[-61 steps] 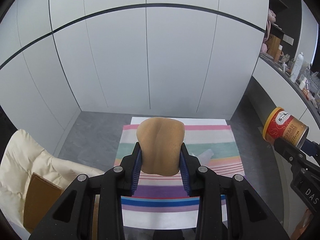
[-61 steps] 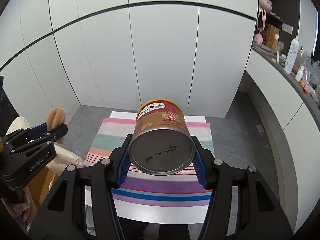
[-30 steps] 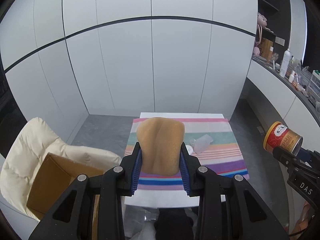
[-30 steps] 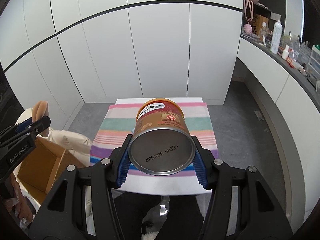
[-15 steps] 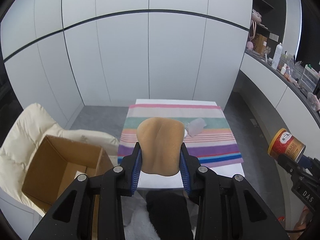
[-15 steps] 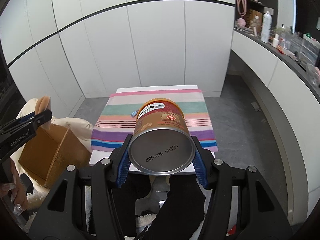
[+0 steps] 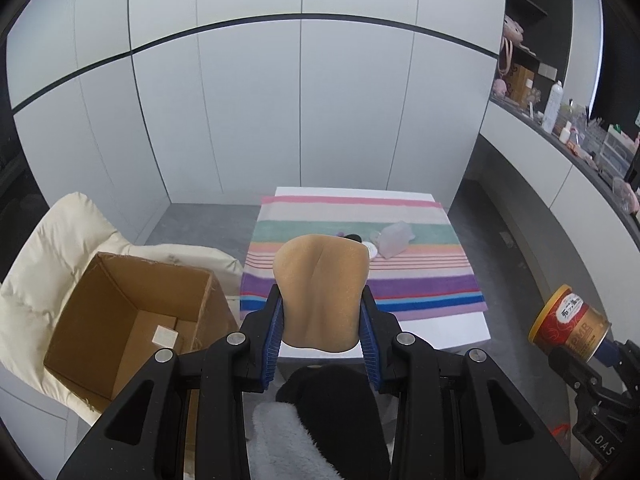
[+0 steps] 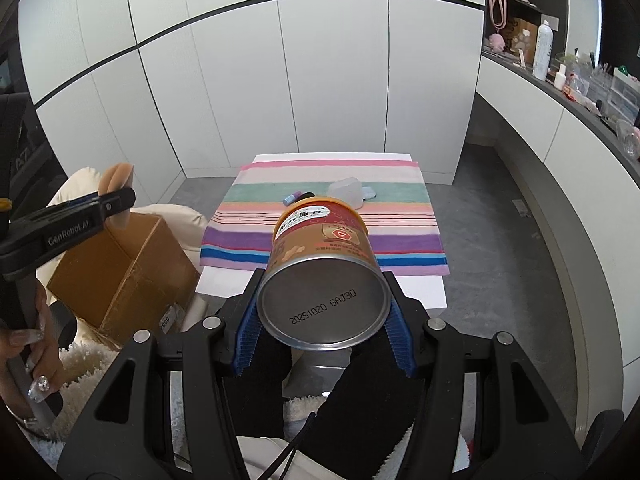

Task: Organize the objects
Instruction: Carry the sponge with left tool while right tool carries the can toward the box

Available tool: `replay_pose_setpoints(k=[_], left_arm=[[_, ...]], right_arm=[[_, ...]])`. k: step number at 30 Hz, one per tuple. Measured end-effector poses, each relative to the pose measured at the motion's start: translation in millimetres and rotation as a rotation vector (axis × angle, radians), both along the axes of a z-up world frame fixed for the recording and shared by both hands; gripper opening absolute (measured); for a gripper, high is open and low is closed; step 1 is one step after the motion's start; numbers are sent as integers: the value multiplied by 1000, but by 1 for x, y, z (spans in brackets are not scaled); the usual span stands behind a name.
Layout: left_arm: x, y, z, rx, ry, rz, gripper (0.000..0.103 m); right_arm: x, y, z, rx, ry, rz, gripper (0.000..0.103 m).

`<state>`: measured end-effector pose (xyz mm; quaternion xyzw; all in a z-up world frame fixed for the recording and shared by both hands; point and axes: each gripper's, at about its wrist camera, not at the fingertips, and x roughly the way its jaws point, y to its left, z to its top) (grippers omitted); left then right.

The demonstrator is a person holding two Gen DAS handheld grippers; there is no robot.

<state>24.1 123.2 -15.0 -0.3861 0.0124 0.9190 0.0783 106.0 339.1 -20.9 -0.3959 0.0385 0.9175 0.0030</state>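
Observation:
My left gripper point(image 7: 322, 332) is shut on a tan, rounded sponge-like piece point(image 7: 320, 292), held up in the air before the table. My right gripper point(image 8: 324, 320) is shut on a red and gold tin can point(image 8: 322, 264), whose metal bottom with a printed date faces the camera. The can point(image 7: 568, 324) also shows at the right edge of the left wrist view. An open cardboard box point(image 7: 132, 316) sits low on the left on a cream cushion point(image 7: 48, 248). Its outer side point(image 8: 120, 272) appears in the right wrist view, below the left gripper point(image 8: 116, 200).
A small white table point(image 7: 440, 332) with a striped cloth point(image 7: 360, 256) holds a clear plastic container point(image 7: 394, 238), a small tube point(image 8: 292, 198) and a dark item. A person's dark-trousered legs point(image 8: 360, 392) are below. White cabinets stand behind; a cluttered counter point(image 8: 580, 80) runs along the right.
Both grippers have drawn back from the table and sunk a little, each keeping its hold. The table looks farther off, and the cardboard box has come into fuller view on the left.

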Motion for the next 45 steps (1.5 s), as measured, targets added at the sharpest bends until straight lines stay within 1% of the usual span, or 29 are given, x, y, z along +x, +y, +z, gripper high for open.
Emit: replay_pose_setpoints(k=[5,13,17,24,30,35,39,43,45], left_arm=[[-1,-4,-2,11,-13,-4,36],[-6,-16,-8,20,-33,27,36],[-6,-32,-11,26,-39,64,36],[2,-77,-17,29,-48,175,36],[15,-127,-21,25,-50,298,36],[33,-169,-25,33,-50,402,36],[46,-205,-34,50,-47,487,36],[48,-232,-45,71,-62,529,36],[45,-242,-49,77,-68,542,36]], right_arm=[[-5,-3,-3,-7,-13,5,57],[-14,-16,-11,0,-38,48,57],[-21,-25,-14,0,-45,77,57],[-33,-55,-18,-7,-51,163,57],[-45,-101,-23,-17,-55,293,57],[-52,-155,-31,-5,-73,431,57],[-53,-197,-33,12,-74,533,57],[-56,-236,-41,43,-87,617,57],[-58,-247,-44,52,-92,638,57]])
